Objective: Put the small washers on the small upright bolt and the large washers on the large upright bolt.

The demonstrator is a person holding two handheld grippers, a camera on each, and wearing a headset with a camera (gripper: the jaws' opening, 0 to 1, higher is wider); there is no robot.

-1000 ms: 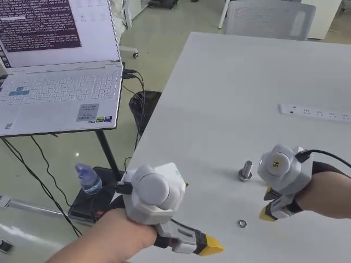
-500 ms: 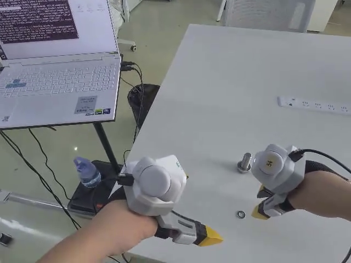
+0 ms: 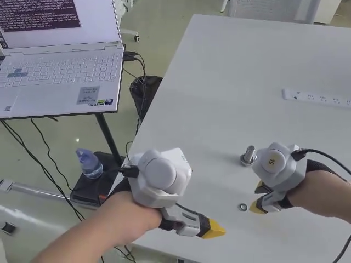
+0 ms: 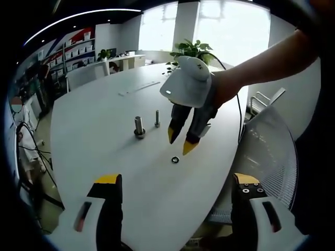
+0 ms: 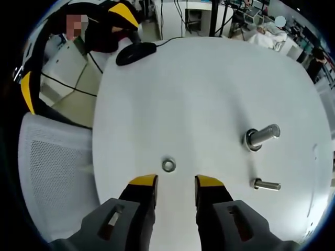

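One washer (image 5: 168,166) lies on the single worktop (image 3: 219,98), with two bolts: one large bolt (image 5: 261,137) and one small bolt (image 5: 267,184). There are two tools, the left tool (image 3: 214,230) and the right tool (image 5: 176,182). Beside the worktop are one laptop (image 3: 55,60) and one bottle (image 3: 88,163), and on it one power strip (image 3: 315,99).

Left claw (image 4: 176,180) and right claw (image 5: 176,181) grey with yellow tips; washer (image 5: 168,165) silver on white table (image 5: 183,94).

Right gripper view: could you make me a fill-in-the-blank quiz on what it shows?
The right gripper has its jaws ___ and holds nothing.
Just ahead of them a ___ lies flat on the table.
The upright bolts number ___: a large bolt and a small bolt.
Missing words: open; washer; two.
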